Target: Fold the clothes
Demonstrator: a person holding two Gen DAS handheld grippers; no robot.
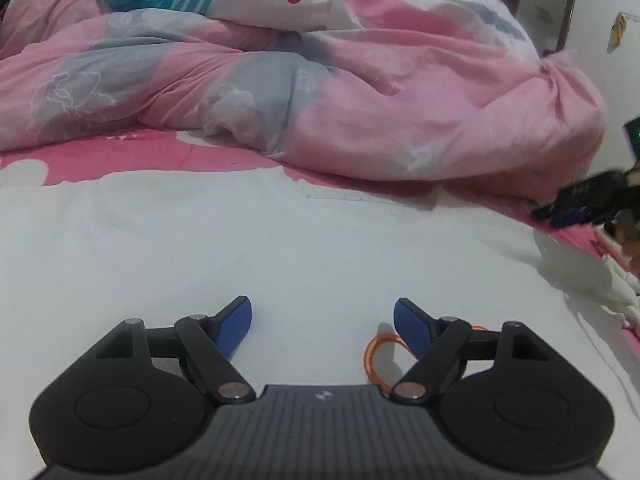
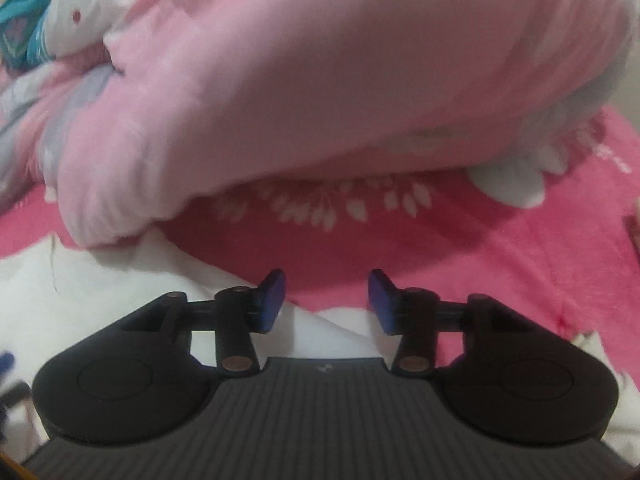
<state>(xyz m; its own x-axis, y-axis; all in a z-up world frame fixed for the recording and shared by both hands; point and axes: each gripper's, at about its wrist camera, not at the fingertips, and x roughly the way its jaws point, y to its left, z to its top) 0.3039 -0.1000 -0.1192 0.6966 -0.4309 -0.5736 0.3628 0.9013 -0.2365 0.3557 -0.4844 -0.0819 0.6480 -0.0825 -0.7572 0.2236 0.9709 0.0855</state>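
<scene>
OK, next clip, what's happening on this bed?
A person with two handheld grippers is working on a white garment spread on a pink bedsheet. The left gripper hovers open over the cloth, holding nothing. The right gripper is open at the garment's edge. A bunched pink quilt lies behind. No fold is visible yet.

Your left gripper (image 1: pixel 322 320) & right gripper (image 2: pixel 327 300): black linkage arms w/ silver pivot pins, blue finger pads (image 1: pixel 236 326), ribbed grey body, small white logo.
</scene>
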